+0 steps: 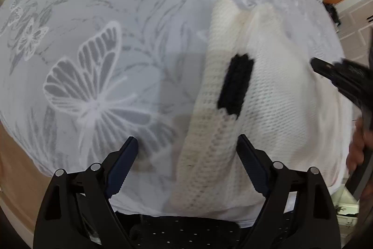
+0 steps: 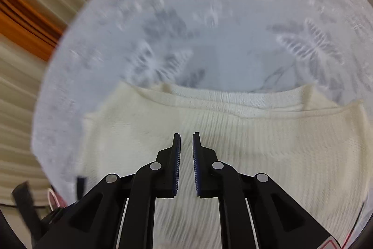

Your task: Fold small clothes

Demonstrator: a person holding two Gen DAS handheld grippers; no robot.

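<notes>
The sweater (image 1: pixel 268 90), a cream knit with a black patch (image 1: pixel 236 85), lies flat on the bed (image 1: pixel 93 39), over the butterfly-print cover.

In the left wrist view the near sleeve (image 1: pixel 209 144) runs as a long band from 6 o'clock up toward 12 o'clock, passing between the fingers of the left tool (image 1: pixel 187 144). That tool stands wide open and holds nothing; the sleeve lies below the gap, nearer the right finger.

The right tool (image 2: pixel 186 139) hangs over the sweater body. Its jaws are nearly closed, with a thin gap and no cloth pinched between them. In the left view it enters at 3 o'clock.

Judgement: the left tool is nearer the sleeve, straddling it across its long axis. The sleeve is the likely next pick.
</notes>
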